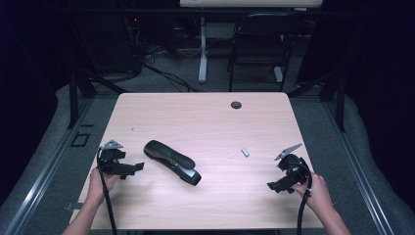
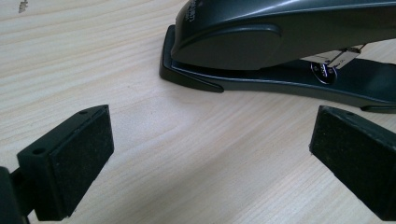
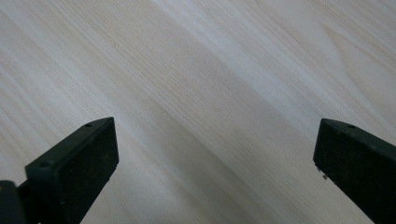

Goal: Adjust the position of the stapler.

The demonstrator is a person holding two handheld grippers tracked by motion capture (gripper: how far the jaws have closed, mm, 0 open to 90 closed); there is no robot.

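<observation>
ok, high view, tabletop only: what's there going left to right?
left claw → black stapler → small grey staple strip → right claw. The table's cable hole sits farther back, between the stapler and the strip in left-right terms.

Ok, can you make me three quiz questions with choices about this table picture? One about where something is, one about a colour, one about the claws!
1. Where is the stapler?
A. nearer the left claw
B. nearer the right claw
C. on the floor

2. What colour is the stapler?
A. red
B. black
C. yellow

3. How are the claws?
A. both open
B. both shut
C. one holds the stapler

Answers: 1 A, the stapler lies just ahead of the left claw; 2 B, its body looks black; 3 A, both stand wide with only bare table between them.
</observation>
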